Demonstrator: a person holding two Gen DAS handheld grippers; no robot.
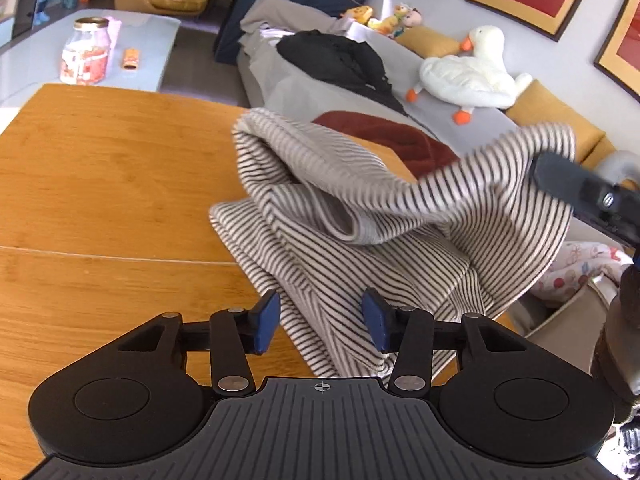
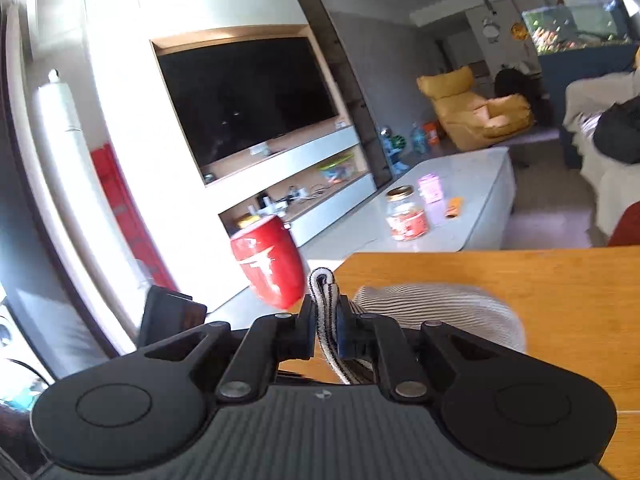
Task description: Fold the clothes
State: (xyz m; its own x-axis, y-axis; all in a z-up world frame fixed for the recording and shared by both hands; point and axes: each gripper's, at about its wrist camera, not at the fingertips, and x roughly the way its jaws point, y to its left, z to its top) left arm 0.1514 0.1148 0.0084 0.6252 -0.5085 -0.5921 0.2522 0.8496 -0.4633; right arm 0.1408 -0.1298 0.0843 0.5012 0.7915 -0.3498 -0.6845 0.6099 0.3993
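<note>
While the right claw (image 2: 324,328) pinches a folded edge of the striped knit garment (image 1: 360,216) between its pressed-together pads, that edge stands up through the jaws and the rest of the cloth trails away behind and to the right of them, blurred, over the wooden table (image 2: 560,300). Seen from the left wrist, the same claw enters at the far right, holding one corner of the garment lifted above the tabletop. Most of the garment lies heaped directly ahead of the left claw (image 1: 320,320), its near hem draped between and just beyond the blue pads (image 1: 266,322). Those pads stand spread apart, gripping nothing, with striped cloth showing in the gap. Beyond the heap, further from the left claw, a dark red cloth (image 1: 392,136) lies at the table's far edge.
</note>
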